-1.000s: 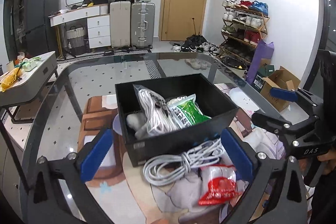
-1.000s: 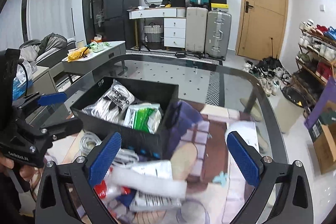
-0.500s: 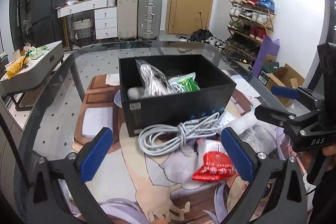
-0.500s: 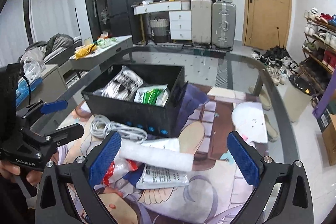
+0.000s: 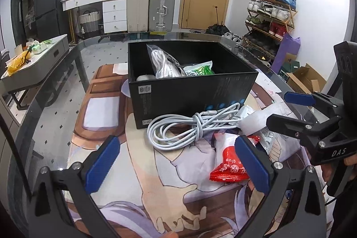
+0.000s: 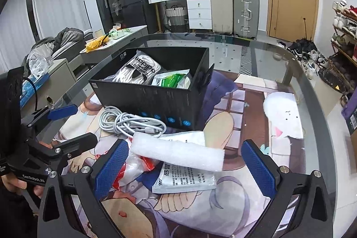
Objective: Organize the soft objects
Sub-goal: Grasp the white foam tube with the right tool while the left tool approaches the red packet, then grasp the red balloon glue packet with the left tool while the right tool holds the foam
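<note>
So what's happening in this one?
A person holds a two-finger tool in each hand over a glass table, sorting soft items into a black box. The box already holds two bagged items. A coiled white cable, a red packet and a foam roll lie outside it. The left tool and right tool are open, gripping nothing.

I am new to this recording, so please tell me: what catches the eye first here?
A black open box stands mid-table on a glass table, already holding a bagged white item and a green packet. Just before it lie a coiled white cable, a white foam roll and a red snack packet. Both grippers, left and right, are open.
</note>
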Demonstrator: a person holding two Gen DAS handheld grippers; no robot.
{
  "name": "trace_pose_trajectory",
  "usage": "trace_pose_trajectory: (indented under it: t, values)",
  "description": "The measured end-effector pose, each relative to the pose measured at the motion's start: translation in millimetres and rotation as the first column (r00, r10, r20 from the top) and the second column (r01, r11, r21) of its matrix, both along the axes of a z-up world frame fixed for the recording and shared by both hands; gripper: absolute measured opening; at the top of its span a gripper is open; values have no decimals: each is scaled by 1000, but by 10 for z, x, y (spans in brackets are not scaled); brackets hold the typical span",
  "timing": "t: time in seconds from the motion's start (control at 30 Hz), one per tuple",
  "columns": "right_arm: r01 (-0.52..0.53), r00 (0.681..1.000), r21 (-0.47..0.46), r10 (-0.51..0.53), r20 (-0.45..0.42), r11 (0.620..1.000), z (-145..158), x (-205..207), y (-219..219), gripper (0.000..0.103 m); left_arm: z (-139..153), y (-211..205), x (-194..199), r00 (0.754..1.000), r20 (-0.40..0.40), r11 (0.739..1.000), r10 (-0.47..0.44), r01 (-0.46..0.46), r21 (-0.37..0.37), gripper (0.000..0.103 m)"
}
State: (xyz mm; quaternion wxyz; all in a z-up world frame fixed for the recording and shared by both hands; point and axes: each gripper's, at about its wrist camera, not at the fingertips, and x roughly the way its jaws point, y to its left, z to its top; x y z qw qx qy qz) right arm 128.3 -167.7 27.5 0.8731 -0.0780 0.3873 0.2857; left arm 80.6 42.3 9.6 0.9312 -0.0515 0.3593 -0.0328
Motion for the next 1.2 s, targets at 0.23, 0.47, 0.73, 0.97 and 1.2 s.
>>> trace_pose_trajectory:
  t: [0.23, 0.47, 0.73, 0.97, 1.2]
  values:
    - [-4, 1000, -8, 3, -28, 1000, -111, 35, 62, 102, -30, 34, 22, 1000, -17, 1000, -1, 1, -11, 103]
    - [14, 998, -11, -14, -56, 1000, -214, 121, 92, 102, -43, 32, 24, 1000, -21, 1000, -4, 4, -10, 103]
    - [40, 995, 40, -36, -93, 998, -275, 216, 27, 102, -66, -51, 19, 999, -29, 1000, -20, 20, 4, 103]
    - [35, 995, 50, -30, -92, 998, -268, 219, -1, 91, -44, -101, 6, 999, -32, 999, -30, 30, 12, 103]
    - [43, 997, 80, -38, -64, 996, -113, 163, -117, 91, -33, -216, 6, 996, -45, 997, -74, 75, 22, 103]
